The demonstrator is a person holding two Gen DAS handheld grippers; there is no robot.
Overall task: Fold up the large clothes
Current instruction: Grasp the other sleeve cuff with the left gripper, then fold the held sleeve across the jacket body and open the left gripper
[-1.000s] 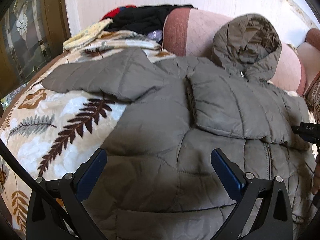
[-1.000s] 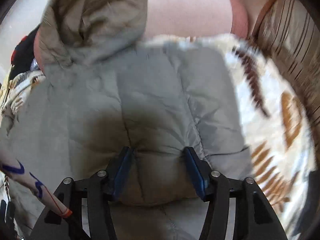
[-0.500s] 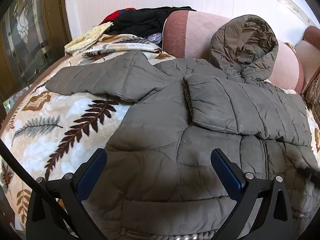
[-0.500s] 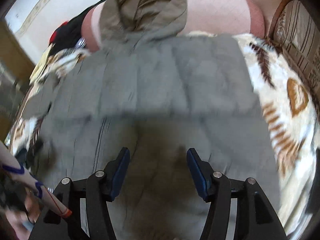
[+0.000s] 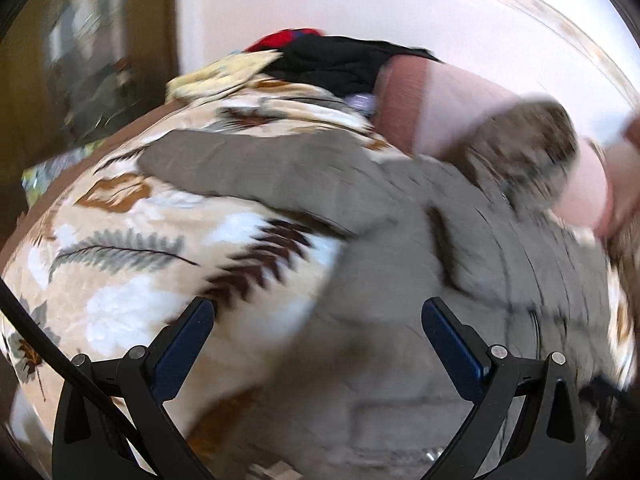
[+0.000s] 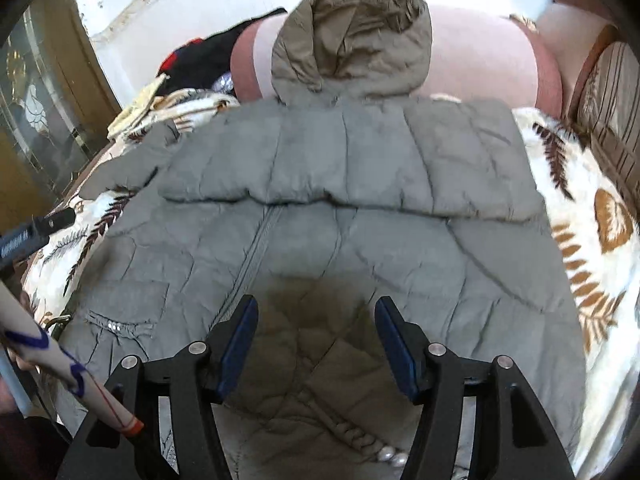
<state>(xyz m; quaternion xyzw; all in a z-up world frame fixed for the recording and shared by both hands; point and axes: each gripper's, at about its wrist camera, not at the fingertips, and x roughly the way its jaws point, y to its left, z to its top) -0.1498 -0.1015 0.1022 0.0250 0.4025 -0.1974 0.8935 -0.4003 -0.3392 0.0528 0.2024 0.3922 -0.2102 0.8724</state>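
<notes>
The left wrist view looked forward between the left gripper's (image 5: 318, 344) spread fingers, low and close over the blanket (image 5: 132, 280), toward the jacket's (image 5: 400, 320) outstretched sleeve; it was blurred. The right wrist view looked between the right gripper's (image 6: 316, 340) fingers from just above the jacket's (image 6: 340, 200) hem toward its hood (image 6: 352, 36). Both shared jacket, blanket, pillow (image 6: 480, 52) and wall.
</notes>
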